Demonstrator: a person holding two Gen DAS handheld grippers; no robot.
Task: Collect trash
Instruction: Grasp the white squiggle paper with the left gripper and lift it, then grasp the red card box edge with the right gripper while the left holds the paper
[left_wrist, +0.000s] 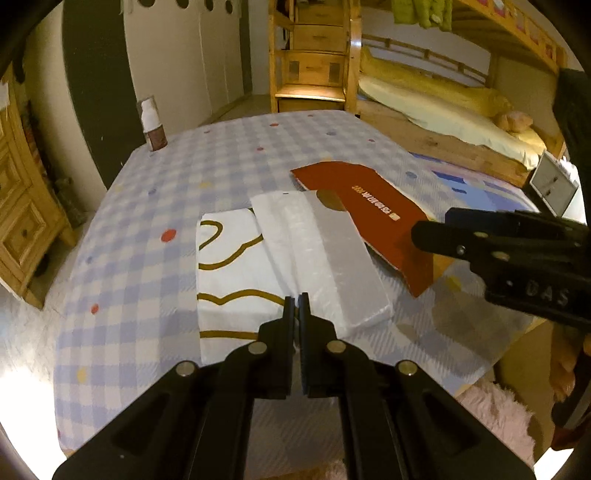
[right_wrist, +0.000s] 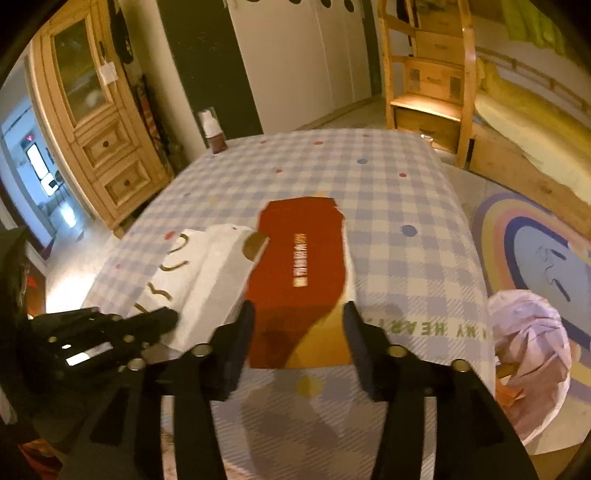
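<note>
Red card packaging (right_wrist: 299, 266) lay just ahead of the right gripper (right_wrist: 298, 314), fingers spread to straddle it, while the left gripper (left_wrist: 296, 301) pinched together at the white wrapper (left_wrist: 317, 254) edge.

Dim, warm yellowish indoor light with soft shadows, strong fisheye bending and dark corners, slight motion blur.

Matte black left claw (left_wrist: 296, 301), round metal pivot pins; right claw (right_wrist: 298, 317) alike.
</note>
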